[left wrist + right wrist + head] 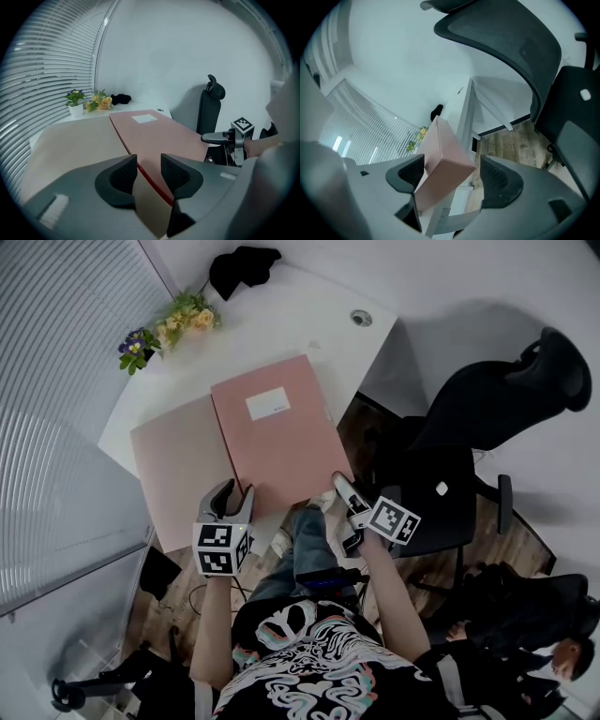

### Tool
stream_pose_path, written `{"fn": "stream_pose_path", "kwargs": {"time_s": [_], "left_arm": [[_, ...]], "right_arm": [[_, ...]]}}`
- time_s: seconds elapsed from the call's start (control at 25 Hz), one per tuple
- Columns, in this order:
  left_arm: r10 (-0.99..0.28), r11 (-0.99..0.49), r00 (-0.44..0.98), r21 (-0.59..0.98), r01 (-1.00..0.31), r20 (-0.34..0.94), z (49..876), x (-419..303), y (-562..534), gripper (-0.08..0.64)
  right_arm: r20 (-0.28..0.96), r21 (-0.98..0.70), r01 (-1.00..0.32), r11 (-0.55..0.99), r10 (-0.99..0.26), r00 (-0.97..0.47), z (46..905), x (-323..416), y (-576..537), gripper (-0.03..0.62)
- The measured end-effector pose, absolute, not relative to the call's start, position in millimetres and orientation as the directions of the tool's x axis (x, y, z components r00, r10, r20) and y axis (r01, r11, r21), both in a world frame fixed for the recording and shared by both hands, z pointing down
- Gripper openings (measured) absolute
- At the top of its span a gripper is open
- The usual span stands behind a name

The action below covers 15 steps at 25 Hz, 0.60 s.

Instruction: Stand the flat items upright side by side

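Observation:
Two flat file boxes lie side by side on the white table (300,315). The darker pink one (281,442) carries a white label; the paler one (178,474) lies to its left. My left gripper (234,495) hovers over their near ends. In the left gripper view the jaws (149,172) stand apart, and the pink box's (159,133) red edge and the pale box (75,145) show in the gap, untouched. My right gripper (347,493) is at the pink box's near right corner. That corner (440,140) sits between the open jaws (451,171), with a clear gap at the right pad.
At the table's far end stand a small pot of purple flowers (139,345), yellow flowers (189,315) and a black object (242,268). A cable grommet (361,318) sits at the far right. A black office chair (487,409) stands right of the table. Another person (562,657) sits at bottom right.

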<state>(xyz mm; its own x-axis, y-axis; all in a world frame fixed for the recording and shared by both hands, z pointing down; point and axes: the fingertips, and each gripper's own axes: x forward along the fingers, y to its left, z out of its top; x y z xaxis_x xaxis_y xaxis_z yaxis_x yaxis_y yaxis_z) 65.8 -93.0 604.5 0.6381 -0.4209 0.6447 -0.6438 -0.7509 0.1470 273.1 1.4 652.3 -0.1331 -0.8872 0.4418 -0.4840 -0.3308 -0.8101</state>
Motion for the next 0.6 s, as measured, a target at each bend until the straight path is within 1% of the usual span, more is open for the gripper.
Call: {"fn": "stream_pose_path", "kwargs": {"time_s": [0.24, 0.44, 0.6], "left_arm": [[-0.406, -0.781, 0.604, 0.082, -0.619, 0.685, 615, 70, -88, 0.153], [-0.399, -0.785, 0.603, 0.082, -0.614, 0.691, 616, 71, -88, 0.153], [-0.374, -0.779, 0.607, 0.118, -0.616, 0.702, 618, 71, -89, 0.153]], "right_arm": [[0.398, -0.866, -0.394, -0.308, -0.901, -0.171, 659, 269, -2, 0.347], [0.384, -0.870, -0.399, -0.289, -0.905, -0.182, 659, 270, -3, 0.342], [0.394, -0.864, -0.403, -0.300, -0.902, -0.173, 660, 270, -1, 0.342]]}}
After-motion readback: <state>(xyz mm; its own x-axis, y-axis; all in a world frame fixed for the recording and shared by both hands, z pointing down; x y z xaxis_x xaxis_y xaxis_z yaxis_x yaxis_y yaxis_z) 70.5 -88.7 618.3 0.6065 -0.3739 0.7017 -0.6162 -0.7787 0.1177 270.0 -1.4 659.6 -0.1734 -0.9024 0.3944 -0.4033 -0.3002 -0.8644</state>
